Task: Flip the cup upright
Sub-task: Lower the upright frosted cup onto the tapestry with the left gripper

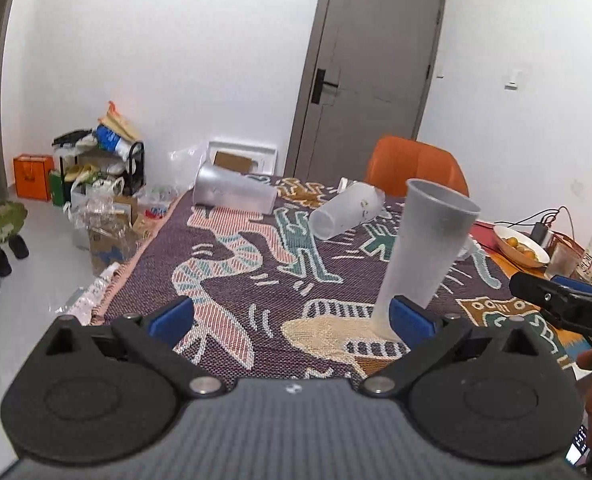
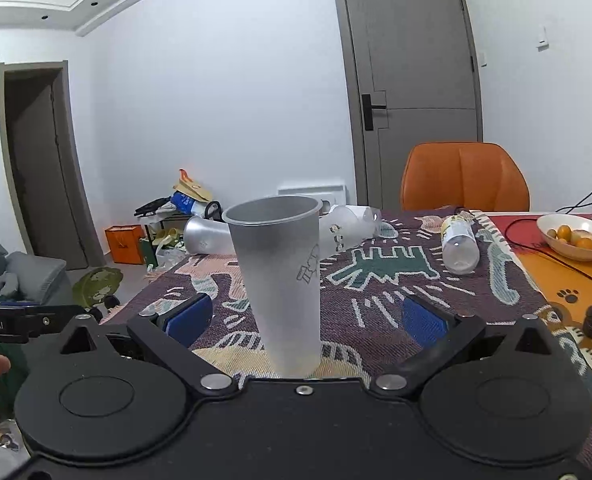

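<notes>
A tall frosted grey cup (image 1: 419, 252) stands upright, mouth up, on the patterned cloth (image 1: 256, 272). In the right wrist view the cup (image 2: 284, 276) stands between my right gripper's open blue pads (image 2: 188, 318), touching neither. My right gripper (image 2: 303, 320) is open around it. My left gripper (image 1: 292, 318) is open and empty, its right pad (image 1: 409, 318) just in front of the cup's base. Two more cups lie on their sides at the back: a grey one (image 1: 232, 190) and a clear one (image 1: 345, 210).
An orange chair (image 1: 415, 166) stands behind the table. A clear bottle (image 2: 459, 244) lies on the cloth at the right. A bowl of oranges (image 2: 575, 236), cables and a charger sit at the right edge. Clutter fills the floor at left.
</notes>
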A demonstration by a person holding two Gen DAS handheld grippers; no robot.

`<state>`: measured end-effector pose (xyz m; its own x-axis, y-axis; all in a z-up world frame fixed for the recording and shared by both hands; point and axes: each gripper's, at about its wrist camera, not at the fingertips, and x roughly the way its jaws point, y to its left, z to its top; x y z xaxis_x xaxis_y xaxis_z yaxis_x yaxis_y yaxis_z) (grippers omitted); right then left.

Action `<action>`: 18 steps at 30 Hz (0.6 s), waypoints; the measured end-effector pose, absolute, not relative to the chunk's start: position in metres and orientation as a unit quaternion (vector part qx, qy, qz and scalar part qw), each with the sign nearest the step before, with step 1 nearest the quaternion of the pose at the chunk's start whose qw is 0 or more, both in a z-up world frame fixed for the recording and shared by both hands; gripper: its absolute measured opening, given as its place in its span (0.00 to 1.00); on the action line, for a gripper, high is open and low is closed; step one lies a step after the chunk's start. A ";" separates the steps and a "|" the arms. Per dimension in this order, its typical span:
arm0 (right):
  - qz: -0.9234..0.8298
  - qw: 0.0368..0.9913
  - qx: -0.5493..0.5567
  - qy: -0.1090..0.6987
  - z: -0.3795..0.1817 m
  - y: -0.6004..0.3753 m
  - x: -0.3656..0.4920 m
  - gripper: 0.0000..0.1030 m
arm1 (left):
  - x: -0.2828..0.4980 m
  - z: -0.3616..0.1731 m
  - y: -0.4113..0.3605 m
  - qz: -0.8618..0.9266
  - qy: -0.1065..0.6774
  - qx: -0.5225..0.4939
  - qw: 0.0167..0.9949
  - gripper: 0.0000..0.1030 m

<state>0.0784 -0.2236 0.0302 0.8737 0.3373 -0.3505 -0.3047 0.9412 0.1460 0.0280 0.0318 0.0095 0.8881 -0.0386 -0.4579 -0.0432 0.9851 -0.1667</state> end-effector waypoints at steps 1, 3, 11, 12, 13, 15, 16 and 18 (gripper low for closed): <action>0.169 0.966 0.048 0.189 0.032 -0.226 0.076 1.00 | 0.024 0.011 0.031 -0.001 0.232 -0.084 0.969 1.00; 0.170 0.966 0.051 0.189 0.035 -0.230 0.071 1.00 | 0.018 0.014 0.028 -0.005 0.226 -0.079 0.971 1.00; 0.176 0.967 0.051 0.178 0.047 -0.243 0.044 1.00 | -0.003 0.030 0.017 -0.015 0.202 -0.055 0.978 1.00; 0.175 0.967 0.050 0.179 0.048 -0.244 0.041 1.00 | -0.005 0.030 0.016 -0.016 0.201 -0.053 0.978 1.00; 0.174 0.967 0.048 0.180 0.049 -0.244 0.039 1.00 | -0.007 0.030 0.015 -0.015 0.202 -0.052 0.978 1.00; 0.170 0.968 0.046 0.181 0.050 -0.246 0.033 1.00 | -0.010 0.030 0.014 -0.016 0.205 -0.051 0.977 1.00; 0.170 0.968 0.047 0.181 0.051 -0.246 0.031 1.00 | -0.012 0.030 0.014 -0.014 0.205 -0.048 0.977 1.00; 0.180 0.964 0.053 0.186 0.048 -0.245 0.029 1.00 | -0.017 0.030 0.015 -0.010 0.200 -0.044 0.979 1.00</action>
